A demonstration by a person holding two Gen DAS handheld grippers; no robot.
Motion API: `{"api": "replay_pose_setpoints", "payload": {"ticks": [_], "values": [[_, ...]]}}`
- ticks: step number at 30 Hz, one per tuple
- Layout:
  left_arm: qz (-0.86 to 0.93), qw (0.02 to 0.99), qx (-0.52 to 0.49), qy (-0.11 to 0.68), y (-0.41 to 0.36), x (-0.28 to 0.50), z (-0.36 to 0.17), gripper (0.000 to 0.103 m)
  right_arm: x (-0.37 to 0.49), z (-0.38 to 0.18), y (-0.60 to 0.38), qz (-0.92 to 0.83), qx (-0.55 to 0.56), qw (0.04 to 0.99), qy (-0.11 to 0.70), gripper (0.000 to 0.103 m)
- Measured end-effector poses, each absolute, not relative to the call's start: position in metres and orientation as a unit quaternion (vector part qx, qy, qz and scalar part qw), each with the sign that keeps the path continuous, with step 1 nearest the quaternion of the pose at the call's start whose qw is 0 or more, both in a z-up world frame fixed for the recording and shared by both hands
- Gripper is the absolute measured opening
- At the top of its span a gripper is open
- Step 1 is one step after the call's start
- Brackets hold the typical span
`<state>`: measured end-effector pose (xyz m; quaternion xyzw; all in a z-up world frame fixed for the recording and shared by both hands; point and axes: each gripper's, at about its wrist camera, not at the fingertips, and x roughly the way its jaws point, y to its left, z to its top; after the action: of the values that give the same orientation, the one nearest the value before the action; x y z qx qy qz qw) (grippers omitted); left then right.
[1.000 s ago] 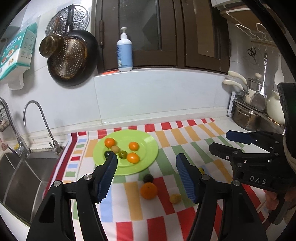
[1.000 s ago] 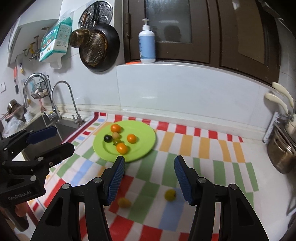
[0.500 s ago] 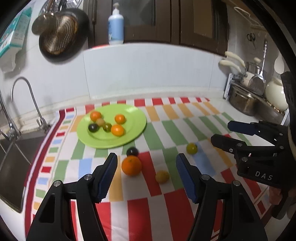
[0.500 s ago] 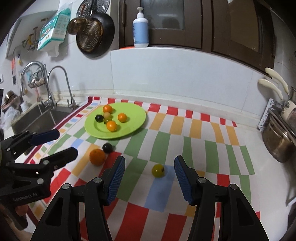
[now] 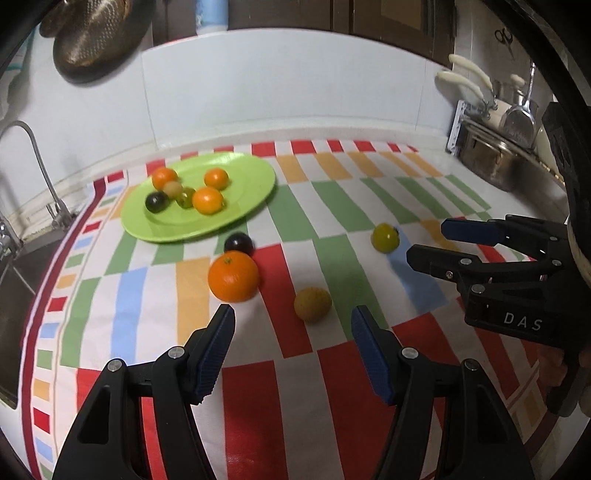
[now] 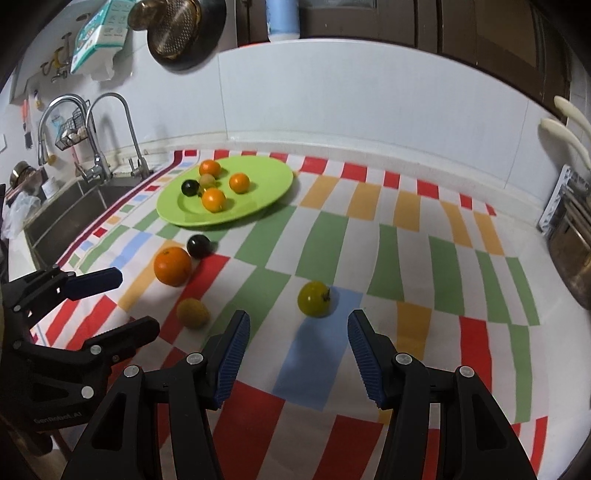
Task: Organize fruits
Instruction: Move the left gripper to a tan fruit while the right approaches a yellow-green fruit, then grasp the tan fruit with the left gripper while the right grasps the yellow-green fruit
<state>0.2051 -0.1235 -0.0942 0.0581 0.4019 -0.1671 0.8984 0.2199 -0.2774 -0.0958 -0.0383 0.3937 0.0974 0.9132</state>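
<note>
A green plate (image 5: 255,188) (image 6: 269,188) holds several small fruits on the chequered cloth. Loose on the cloth lie an orange (image 5: 233,276) (image 6: 172,266), a dark round fruit (image 5: 239,243) (image 6: 198,246), a small tan fruit (image 5: 313,303) (image 6: 192,312) and a yellow-green tomato (image 5: 385,237) (image 6: 314,298). My left gripper (image 5: 293,325) (image 6: 114,299) hovers open just short of the orange and tan fruit. Open too, my right gripper (image 6: 298,330) (image 5: 428,240) stands just short of the tomato. Neither holds anything.
A sink (image 6: 74,210) with taps (image 6: 110,136) lies left of the cloth. Steel pots (image 5: 491,155) and utensils stand at the right. A pan (image 6: 181,33) hangs on the wall. The white backsplash (image 6: 369,103) closes the back.
Both grippers have sunk toward the cloth and tilted down, so the loose fruits lie closer to their fingers. Their jaws kept the same width.
</note>
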Motion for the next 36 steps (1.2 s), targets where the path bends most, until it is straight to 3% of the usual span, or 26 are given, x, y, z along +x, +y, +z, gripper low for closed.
{"api": "replay_pose_setpoints", "payload": {"ticks": [7,13,22,28,36], "values": [[-0.185,0.884,0.055,0.425,-0.132,0.214,-0.108,0.057,0.231,-0.11,-0.281,0.097,-0.026,0.907,0.41,0.056],[-0.186,0.876,0.049,0.442,-0.139,0.224,-0.118,0.042,0.247,-0.119,-0.283,0.098,-0.02,0.903,0.417,0.056],[-0.181,0.875,0.039,0.447,-0.142,0.238,-0.119,0.035,0.266,-0.126,-0.283,0.085,-0.006,0.904,0.419,0.055],[-0.185,0.871,0.034,0.455,-0.144,0.243,-0.12,0.028,0.276,-0.13,-0.281,0.078,-0.007,0.901,0.426,0.047],[-0.183,0.872,0.033,0.452,-0.142,0.242,-0.117,0.028,0.277,-0.135,-0.277,0.083,-0.012,0.897,0.433,0.029]]}}
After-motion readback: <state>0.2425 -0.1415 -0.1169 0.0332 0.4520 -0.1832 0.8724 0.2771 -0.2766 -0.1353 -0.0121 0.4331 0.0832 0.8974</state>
